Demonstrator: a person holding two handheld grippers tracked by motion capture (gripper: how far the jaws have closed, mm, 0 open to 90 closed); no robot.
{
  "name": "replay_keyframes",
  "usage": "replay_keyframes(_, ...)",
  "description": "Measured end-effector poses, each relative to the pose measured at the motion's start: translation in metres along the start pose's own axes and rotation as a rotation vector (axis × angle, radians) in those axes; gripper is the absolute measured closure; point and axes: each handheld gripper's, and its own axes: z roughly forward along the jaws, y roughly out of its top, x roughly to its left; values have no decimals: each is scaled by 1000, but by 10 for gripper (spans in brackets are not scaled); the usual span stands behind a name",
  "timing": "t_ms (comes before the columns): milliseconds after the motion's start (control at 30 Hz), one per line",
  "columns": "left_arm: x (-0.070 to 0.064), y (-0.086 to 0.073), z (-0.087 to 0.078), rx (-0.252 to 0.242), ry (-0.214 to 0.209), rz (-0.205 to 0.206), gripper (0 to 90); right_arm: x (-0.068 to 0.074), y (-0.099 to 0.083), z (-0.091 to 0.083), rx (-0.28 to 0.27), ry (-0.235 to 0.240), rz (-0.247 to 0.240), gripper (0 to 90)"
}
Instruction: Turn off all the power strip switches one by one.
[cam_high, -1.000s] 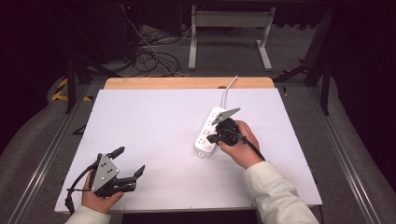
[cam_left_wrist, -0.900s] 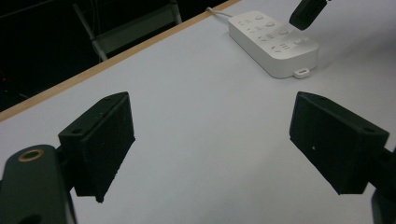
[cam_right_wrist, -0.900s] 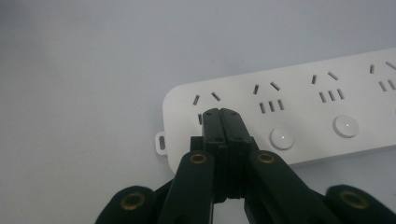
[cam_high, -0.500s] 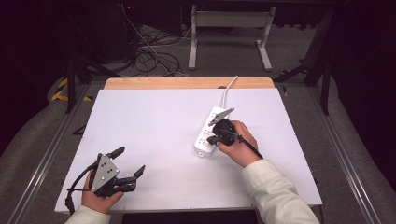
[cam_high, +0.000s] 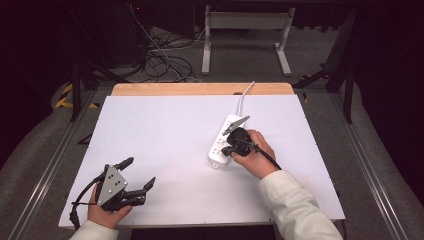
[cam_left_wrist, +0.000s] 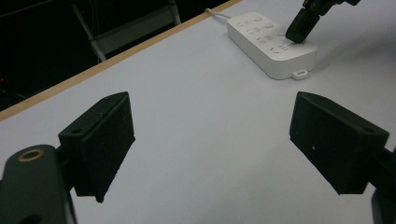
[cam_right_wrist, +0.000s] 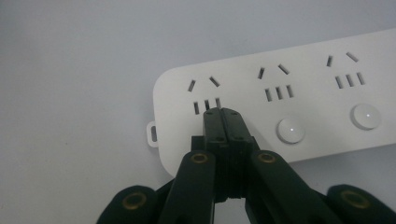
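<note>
My right gripper has its jaws pressed flat together with nothing between them, and the joined tips rest on the face of the white power strip, just below the end socket and where a button would sit in that row. In the right gripper view I count three socket groups along the strip, each with two slanted slots above three short upright ones, and two round white buttons showing beside my tips. I can read no brand, label or writing on the casing; a small hanging tab juts from its end.

From above, the right gripper sits over the near end of the power strip, which lies right of centre on the white table, its white cord running off the far edge.

My left gripper rests low at the near left corner, well apart from the strip, its jaws spread wide and empty. In the left gripper view the strip lies far ahead with the other gripper's tip touching it.

Compared with a second ago, both hands sit in much the same spots; I see no clear shift in the strip.
</note>
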Motion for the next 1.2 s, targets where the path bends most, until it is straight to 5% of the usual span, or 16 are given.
replay_keyframes(1200, -1, 0, 1, 7, 4, 0, 145, 5, -6, 2, -47, -52, 24, 900)
